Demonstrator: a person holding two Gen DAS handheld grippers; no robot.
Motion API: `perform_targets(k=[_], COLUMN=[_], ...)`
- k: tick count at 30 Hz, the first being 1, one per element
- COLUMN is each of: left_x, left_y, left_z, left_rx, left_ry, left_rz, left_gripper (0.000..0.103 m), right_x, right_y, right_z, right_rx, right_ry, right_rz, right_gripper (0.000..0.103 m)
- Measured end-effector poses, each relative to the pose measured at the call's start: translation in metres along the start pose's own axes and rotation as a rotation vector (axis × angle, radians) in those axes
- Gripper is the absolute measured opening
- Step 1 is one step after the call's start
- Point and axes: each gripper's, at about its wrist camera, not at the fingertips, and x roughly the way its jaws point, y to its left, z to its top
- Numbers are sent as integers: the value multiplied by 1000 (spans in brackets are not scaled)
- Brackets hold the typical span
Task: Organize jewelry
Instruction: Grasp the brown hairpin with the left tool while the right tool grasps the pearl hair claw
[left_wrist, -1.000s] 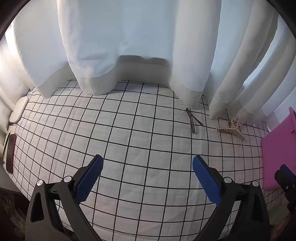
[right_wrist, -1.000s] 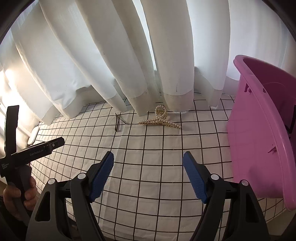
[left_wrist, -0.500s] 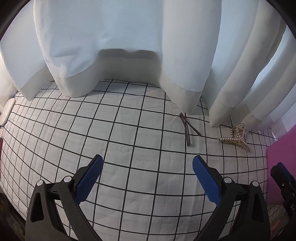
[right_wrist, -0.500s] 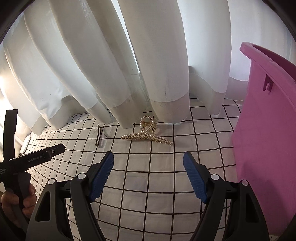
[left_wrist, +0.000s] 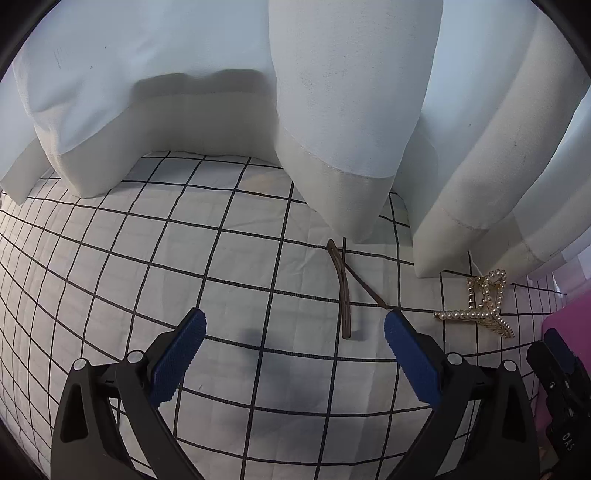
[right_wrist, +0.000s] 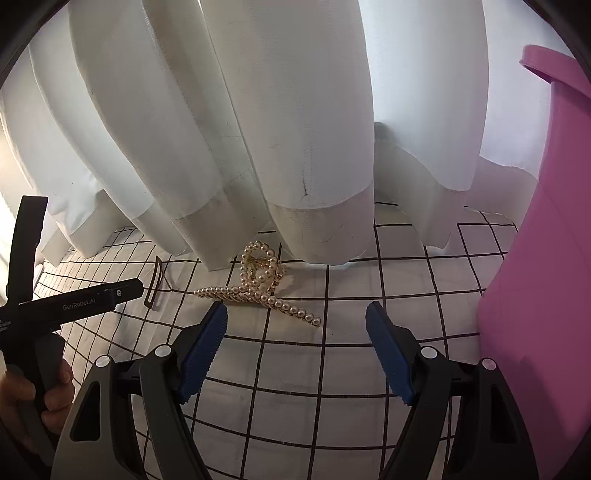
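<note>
A brown hair clip (left_wrist: 343, 291) lies on the white checked cloth (left_wrist: 184, 258), just ahead of my left gripper (left_wrist: 293, 332), which is open and empty. A gold pearl claw clip (right_wrist: 258, 288) lies by the curtain hem, just ahead and left of my open, empty right gripper (right_wrist: 295, 328). The pearl clip also shows in the left wrist view (left_wrist: 480, 306), and the brown clip in the right wrist view (right_wrist: 153, 288). A pink bin (right_wrist: 546, 295) stands at the right.
White curtains (right_wrist: 277, 129) hang down to the cloth right behind both clips. The left hand-held gripper body (right_wrist: 55, 306) shows at the left of the right wrist view. The right gripper's body (left_wrist: 557, 387) shows at the right edge of the left wrist view.
Both grippers have moved forward and lower toward the curtain. The brown clip and the pearl clip now sit much closer to the fingertips. Both grippers stay open.
</note>
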Motion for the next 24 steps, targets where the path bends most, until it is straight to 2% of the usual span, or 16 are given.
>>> perform_targets(k=[5, 14, 24], left_x=[14, 35, 62], left_y=[-7, -12, -18], left_z=[14, 29, 51], left_rx=[7, 36, 59], left_ry=[2, 16, 15], left_rz=[14, 54, 80], left_gripper=[95, 95, 96], right_x=[14, 40, 64], right_y=[-2, 14, 25], right_z=[5, 8, 9], right_rx=[-10, -141, -220], right_ry=[19, 56, 97], right_rz=[11, -30, -53], right_gripper=[74, 74, 74])
